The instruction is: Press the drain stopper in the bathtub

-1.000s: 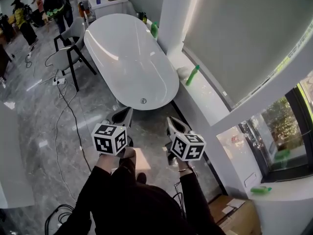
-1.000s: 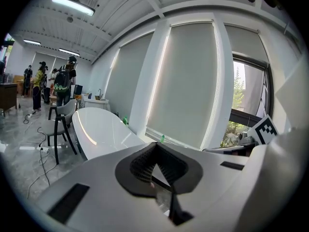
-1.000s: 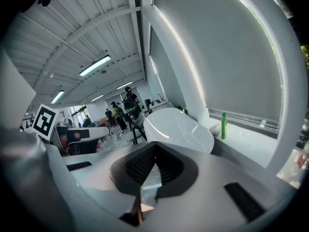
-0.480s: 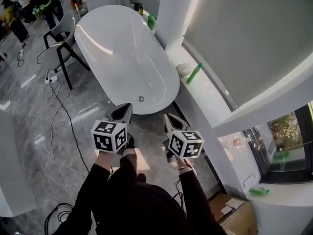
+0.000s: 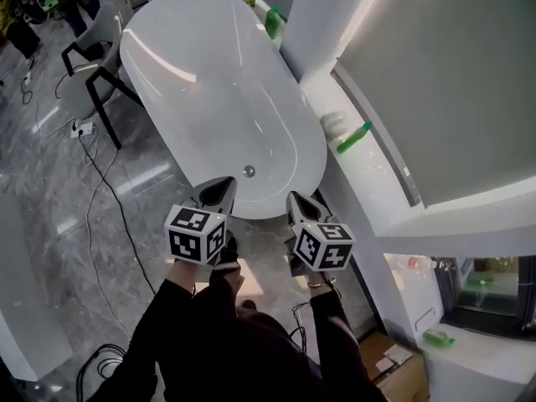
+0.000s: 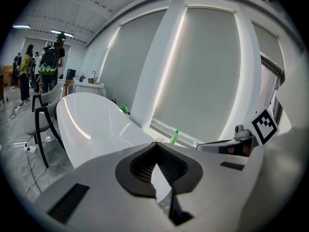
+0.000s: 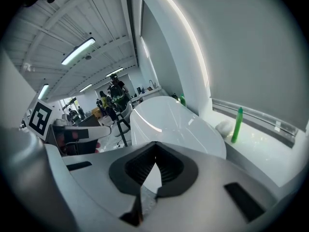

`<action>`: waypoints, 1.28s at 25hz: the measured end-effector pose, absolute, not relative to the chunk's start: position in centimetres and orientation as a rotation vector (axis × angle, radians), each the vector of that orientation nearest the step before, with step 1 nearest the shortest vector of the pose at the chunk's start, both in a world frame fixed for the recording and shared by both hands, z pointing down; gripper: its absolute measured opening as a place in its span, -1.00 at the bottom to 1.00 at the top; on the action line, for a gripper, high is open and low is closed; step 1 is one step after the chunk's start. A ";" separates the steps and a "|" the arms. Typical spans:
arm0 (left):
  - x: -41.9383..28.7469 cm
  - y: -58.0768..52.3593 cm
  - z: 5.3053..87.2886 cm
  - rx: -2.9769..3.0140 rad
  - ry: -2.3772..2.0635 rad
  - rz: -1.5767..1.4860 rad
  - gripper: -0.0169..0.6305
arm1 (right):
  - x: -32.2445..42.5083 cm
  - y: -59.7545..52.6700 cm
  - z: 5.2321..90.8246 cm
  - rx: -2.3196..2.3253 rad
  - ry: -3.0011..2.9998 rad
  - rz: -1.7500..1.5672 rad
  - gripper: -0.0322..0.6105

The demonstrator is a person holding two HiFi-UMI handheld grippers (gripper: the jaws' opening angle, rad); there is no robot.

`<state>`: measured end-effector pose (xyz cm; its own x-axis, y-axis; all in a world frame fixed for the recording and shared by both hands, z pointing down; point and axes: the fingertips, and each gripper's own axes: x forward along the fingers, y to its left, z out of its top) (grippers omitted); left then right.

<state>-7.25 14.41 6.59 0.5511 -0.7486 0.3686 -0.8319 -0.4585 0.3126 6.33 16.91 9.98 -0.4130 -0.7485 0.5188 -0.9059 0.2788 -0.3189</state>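
Head view: drain stopper (image 5: 249, 171) seated in bathtub (image 5: 209, 82) floor at near end. Lies ahead of and between the tips of left gripper (image 5: 222, 183) and right gripper (image 5: 293, 198), touching neither, nearer the left. Left and right gripper views: both pairs of jaws closed tip to tip, gripping nothing.

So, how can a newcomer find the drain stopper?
Find the white oval bathtub beside the window ledge. On its floor, near the end closest to the person, sits the drain stopper: a small round grey disc, the only mark on the white.
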 end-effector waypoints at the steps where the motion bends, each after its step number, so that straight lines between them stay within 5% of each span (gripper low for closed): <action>1: -7.5 13.5 7.0 2.328 -1.266 0.254 -0.92 | 6.2 16.0 10.3 1.524 -2.267 0.851 -0.89; 16: -8.2 5.3 13.3 2.265 -1.174 0.360 -0.92 | 5.0 7.9 16.2 1.479 -2.117 0.907 -0.89; 32: -4.6 -3.3 28.7 2.117 -1.165 0.430 -0.92 | 5.1 -0.6 31.5 1.241 -2.089 0.984 -0.89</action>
